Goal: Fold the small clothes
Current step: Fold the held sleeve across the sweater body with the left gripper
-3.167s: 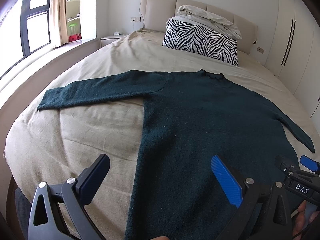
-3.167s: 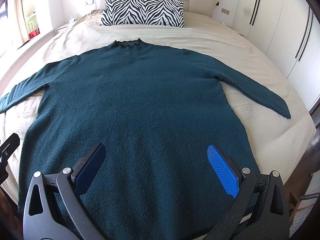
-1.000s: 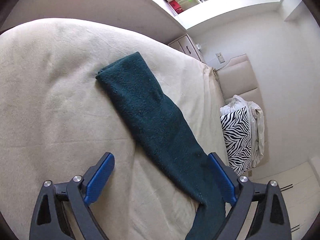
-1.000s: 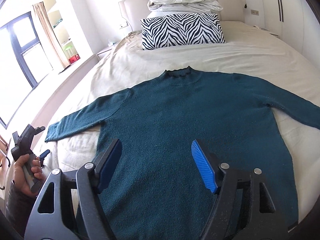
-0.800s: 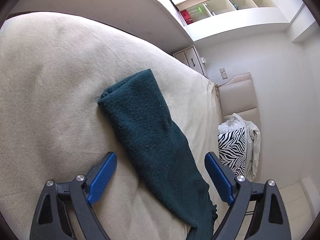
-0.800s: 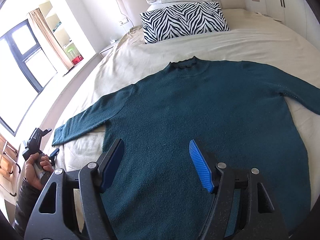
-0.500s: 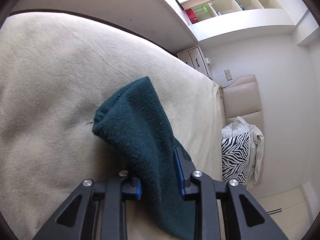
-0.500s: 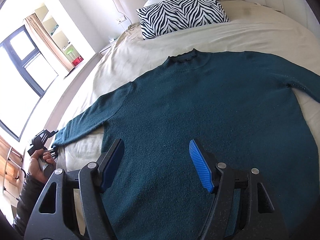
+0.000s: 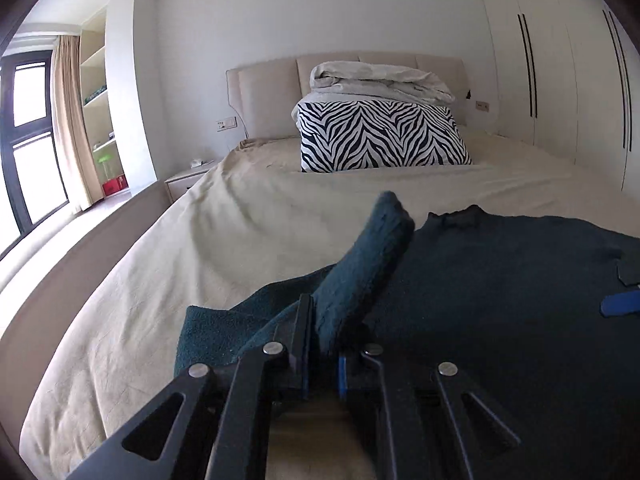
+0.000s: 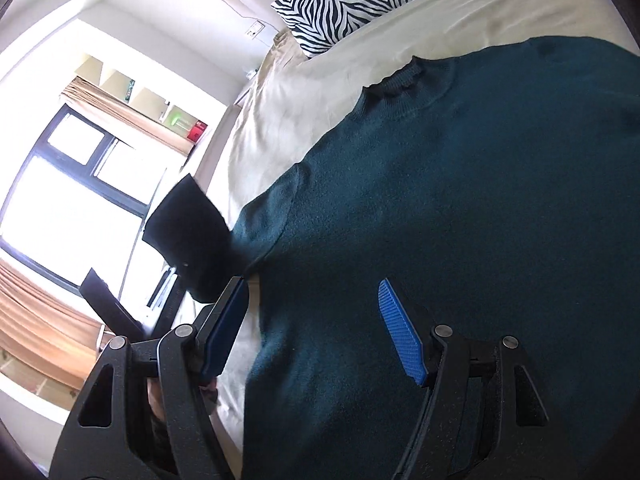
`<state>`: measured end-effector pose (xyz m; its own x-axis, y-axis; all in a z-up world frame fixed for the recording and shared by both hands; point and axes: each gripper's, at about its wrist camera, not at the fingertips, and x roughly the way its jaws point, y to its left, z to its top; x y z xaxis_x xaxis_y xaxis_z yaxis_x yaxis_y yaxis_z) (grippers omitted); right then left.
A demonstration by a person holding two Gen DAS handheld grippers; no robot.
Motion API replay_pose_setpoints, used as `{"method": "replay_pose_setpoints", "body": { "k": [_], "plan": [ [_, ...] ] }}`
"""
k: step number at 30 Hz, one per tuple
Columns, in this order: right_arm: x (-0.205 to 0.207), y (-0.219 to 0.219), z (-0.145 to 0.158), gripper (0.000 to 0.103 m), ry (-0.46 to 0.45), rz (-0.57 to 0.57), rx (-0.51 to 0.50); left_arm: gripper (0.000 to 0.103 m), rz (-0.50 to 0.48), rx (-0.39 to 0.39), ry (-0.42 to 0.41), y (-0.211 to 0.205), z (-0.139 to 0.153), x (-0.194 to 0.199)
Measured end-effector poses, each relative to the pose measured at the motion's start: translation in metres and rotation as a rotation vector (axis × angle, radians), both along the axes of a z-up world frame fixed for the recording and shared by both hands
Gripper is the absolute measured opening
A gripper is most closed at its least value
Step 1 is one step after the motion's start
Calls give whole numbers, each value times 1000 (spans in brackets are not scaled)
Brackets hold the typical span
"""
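A dark teal sweater (image 10: 460, 184) lies flat on the beige bed (image 9: 248, 216), collar (image 10: 396, 80) toward the headboard. My left gripper (image 9: 322, 344) is shut on the sweater's left sleeve (image 9: 360, 264) and holds it lifted, the cuff end sticking up and pointing toward the collar (image 9: 460, 216). In the right wrist view the raised sleeve (image 10: 188, 232) stands dark against the window at the sweater's left edge. My right gripper (image 10: 312, 328) is open and empty, hovering over the sweater's lower left body.
A zebra-print pillow (image 9: 380, 136) with a folded grey-white duvet (image 9: 376, 80) on top sits at the headboard. A window (image 10: 80, 184) and shelves run along the bed's left side. White wardrobes (image 9: 560, 80) stand on the right.
My left gripper closed on the sleeve near the cuff, lifted it and swung it in toward the sweater's body. My right gripper moved left and lower over the sweater, still open.
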<state>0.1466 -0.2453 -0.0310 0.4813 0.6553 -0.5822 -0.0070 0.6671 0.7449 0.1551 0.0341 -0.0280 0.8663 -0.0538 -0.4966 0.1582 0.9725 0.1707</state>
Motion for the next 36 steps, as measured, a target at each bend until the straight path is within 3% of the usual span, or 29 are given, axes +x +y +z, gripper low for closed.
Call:
{"method": "replay_pose_setpoints", "body": {
  "k": [4,10,16,18,19,20,21,23,25,27,31,33,35,36],
  "plan": [
    [41,17,-16,67,73,49,146,10,-41,142,-30,-28,-16,-4],
    [87,60,-63,68,240,75,362,10,11,204,-60,-28,-22,-6],
    [114,94,-74,68,268,101,428,14,-9,259,-94,-39,-25,-13],
    [123,104,-71,61,253,117,378,14,-11,268,-95,-41,-26,-13],
    [126,109,-68,44,238,134,333,14,-12,265,-91,-41,-25,-14],
    [129,114,-65,35,225,151,284,14,-12,253,-84,-39,-25,-14],
    [131,119,-64,23,212,159,244,16,-14,235,-73,-37,-23,-13],
    [135,120,-59,9,181,153,166,34,-21,172,-53,-31,-19,-12],
    [140,114,-53,7,149,129,94,74,-17,101,-56,-23,-13,-16],
    [144,101,-45,7,111,101,19,90,-27,13,-78,-13,-4,-21],
    [155,65,-27,7,59,32,-163,92,-20,-156,-79,13,11,-20],
    [162,43,-21,7,36,-12,-252,90,5,-247,-39,32,13,-10],
    [168,24,-20,7,24,-51,-324,76,32,-369,13,55,13,1],
    [168,14,-19,7,23,-67,-353,61,43,-420,43,66,12,9]
  ]
}}
